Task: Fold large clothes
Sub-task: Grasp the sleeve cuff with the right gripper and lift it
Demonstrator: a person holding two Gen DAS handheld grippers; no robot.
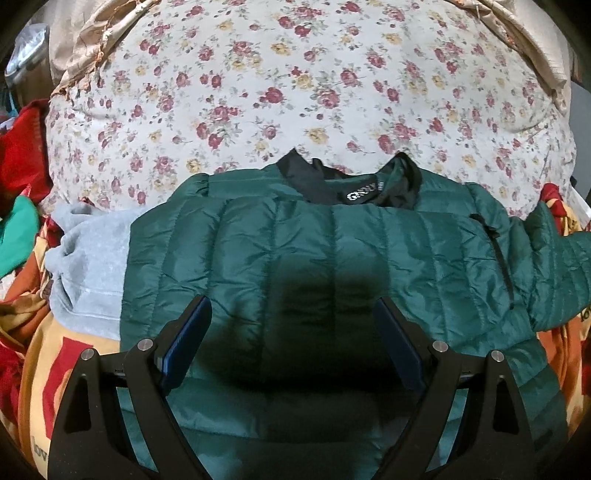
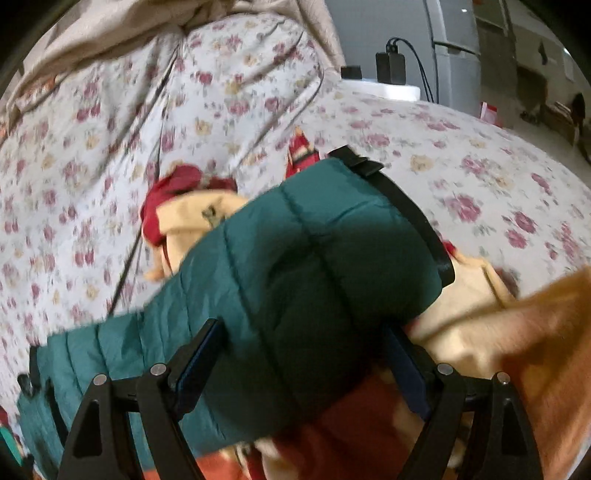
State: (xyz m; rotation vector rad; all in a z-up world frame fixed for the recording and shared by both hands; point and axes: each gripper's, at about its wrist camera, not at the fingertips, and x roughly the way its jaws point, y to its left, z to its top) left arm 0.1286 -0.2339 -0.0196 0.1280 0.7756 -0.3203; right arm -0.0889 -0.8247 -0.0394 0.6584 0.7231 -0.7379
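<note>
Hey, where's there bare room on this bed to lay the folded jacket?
The floral sheet beyond the green jacket's collar is bare up to the beige cover. It is crowded left by the grey garment and red clothes, and right around the sleeve.

Glossy quilted jacket (image 1: 332, 240) (nylon-like), matt floral sheet (image 1: 295, 74)

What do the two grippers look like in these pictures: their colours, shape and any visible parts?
Both look the same. The left gripper has two black, angular plastic fingers with triangular cut-outs, round silver bolt heads at the joints, and flat dark blue pads on the inner faces. The right gripper has the same black fingers, silver bolts and blue pads. No cables, markings, hands or sleeves are visible.
</note>
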